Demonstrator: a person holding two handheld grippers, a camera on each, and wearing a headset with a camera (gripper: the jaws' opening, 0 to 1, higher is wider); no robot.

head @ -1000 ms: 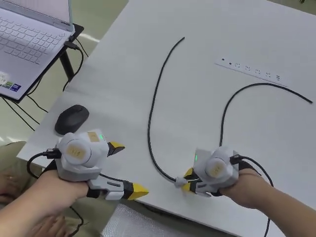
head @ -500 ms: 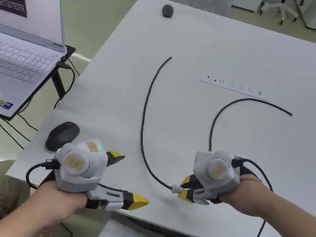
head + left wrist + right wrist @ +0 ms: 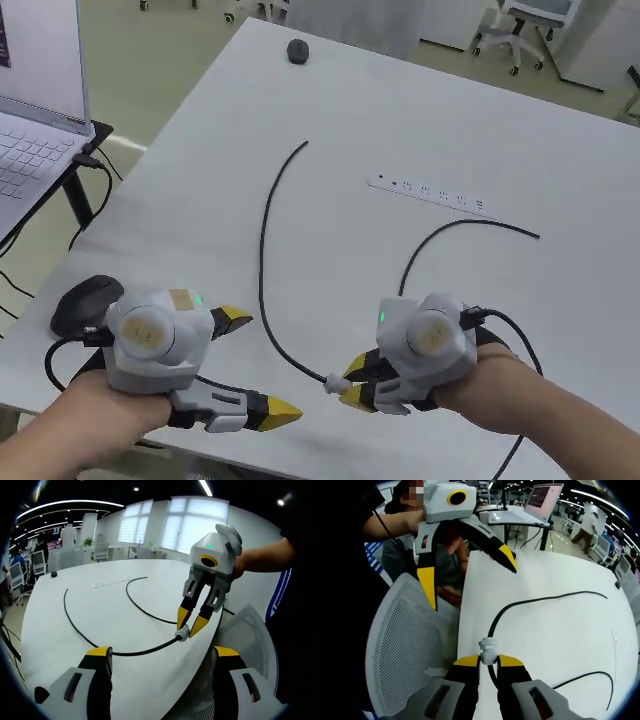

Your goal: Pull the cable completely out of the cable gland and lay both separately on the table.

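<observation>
A long black cable (image 3: 263,262) curves across the white table (image 3: 200,180). A small white cable gland (image 3: 335,381) sits on it near the front edge. My right gripper (image 3: 350,386) is shut on the gland (image 3: 488,650), and the cable runs back between its jaws. A further stretch of cable (image 3: 455,228) arcs away behind that gripper. My left gripper (image 3: 256,364) hovers wide open to the left of the gland with nothing between its fingers. In the left gripper view, the right gripper (image 3: 190,626) pinches the gland (image 3: 183,632) just above the table edge.
A white power strip (image 3: 430,190) lies mid-table. A dark computer mouse (image 3: 82,301) rests at the left edge beside a laptop (image 3: 25,150) on a stand. A small dark object (image 3: 298,50) sits at the far end. A mesh chair (image 3: 407,645) stands beside the table edge.
The head camera has tilted up, showing more of the far table. The right gripper stays shut on the gland and the left stays open, both at the front edge.
</observation>
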